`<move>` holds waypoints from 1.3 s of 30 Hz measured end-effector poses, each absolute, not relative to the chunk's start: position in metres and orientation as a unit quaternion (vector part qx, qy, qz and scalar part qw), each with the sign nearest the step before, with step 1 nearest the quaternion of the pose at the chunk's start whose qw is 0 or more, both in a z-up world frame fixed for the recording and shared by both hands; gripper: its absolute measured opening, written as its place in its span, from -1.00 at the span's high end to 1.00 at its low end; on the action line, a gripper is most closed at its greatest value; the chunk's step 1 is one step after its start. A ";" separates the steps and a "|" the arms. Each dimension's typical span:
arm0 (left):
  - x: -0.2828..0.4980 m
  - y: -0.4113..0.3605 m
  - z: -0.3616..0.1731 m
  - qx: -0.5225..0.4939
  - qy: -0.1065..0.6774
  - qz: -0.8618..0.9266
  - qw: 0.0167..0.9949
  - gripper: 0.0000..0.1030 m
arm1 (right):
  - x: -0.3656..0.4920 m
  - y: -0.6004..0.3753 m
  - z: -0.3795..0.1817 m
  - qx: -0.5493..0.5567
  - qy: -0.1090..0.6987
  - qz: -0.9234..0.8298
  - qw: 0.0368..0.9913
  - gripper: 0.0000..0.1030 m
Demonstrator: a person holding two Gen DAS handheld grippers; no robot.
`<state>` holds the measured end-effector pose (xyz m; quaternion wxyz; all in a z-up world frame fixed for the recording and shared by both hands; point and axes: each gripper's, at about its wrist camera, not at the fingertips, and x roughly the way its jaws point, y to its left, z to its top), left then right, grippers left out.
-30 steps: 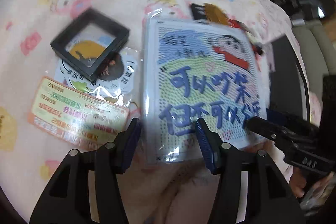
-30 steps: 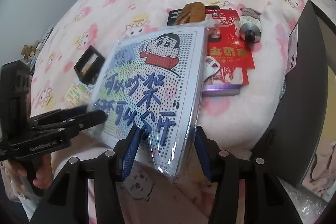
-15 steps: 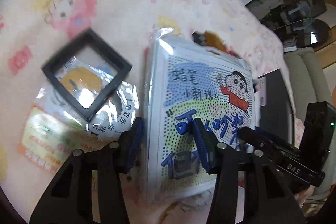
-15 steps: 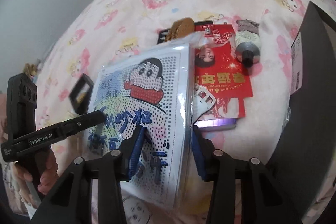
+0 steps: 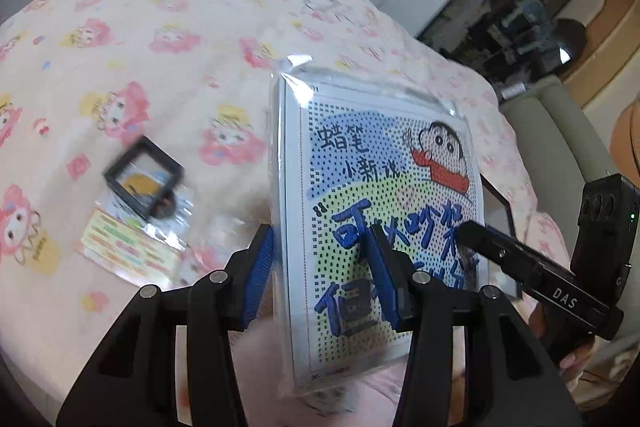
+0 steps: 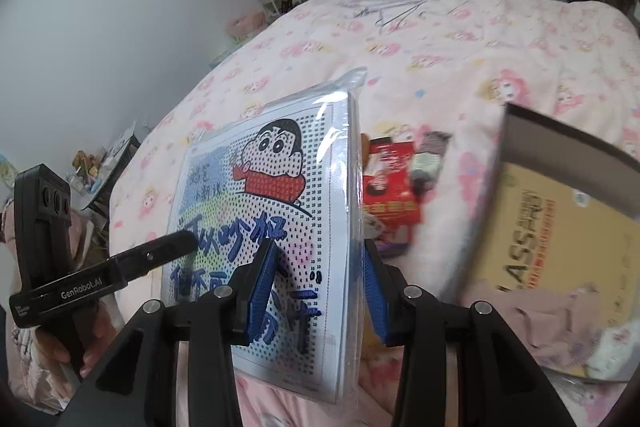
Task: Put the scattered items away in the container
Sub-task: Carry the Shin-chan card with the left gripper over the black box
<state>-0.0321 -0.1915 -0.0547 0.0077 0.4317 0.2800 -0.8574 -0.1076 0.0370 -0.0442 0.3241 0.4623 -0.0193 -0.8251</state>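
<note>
Lifted over the bed [image 5: 168,39], mid-frame, the flat, stiff but slippery plastic-wrapped picture pack [image 5: 384,187] is clamped along opposite lower edges by left tool [image 5: 320,279] and right tool [image 6: 318,291].

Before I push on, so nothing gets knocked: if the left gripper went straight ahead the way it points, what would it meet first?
The left gripper already clamps the wrapped cartoon kit. Beyond it, probably the pink blanket, though depth is unclear.

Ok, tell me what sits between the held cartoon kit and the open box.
Nothing visible blocks it. The cartoon kit is off the bed in both grippers; the box stands open to its right, with the red packet low between them.
</note>
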 end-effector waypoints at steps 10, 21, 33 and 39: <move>-0.102 -0.098 -0.030 0.429 0.258 -0.864 -0.058 0.09 | -0.132 0.154 -0.014 0.457 -0.059 -0.843 0.278 0.27; -0.212 0.007 -0.078 0.502 0.203 -0.834 -0.106 0.03 | -0.201 0.269 -0.048 0.492 -0.062 -0.848 0.185 0.25; -0.243 0.044 -0.116 0.562 0.164 -0.804 -0.102 -0.04 | -0.229 0.314 -0.110 0.556 -0.086 -0.815 0.143 0.25; -0.246 0.051 -0.121 0.571 0.153 -0.802 -0.091 -0.05 | -0.242 0.308 -0.117 0.564 -0.085 -0.810 0.136 0.24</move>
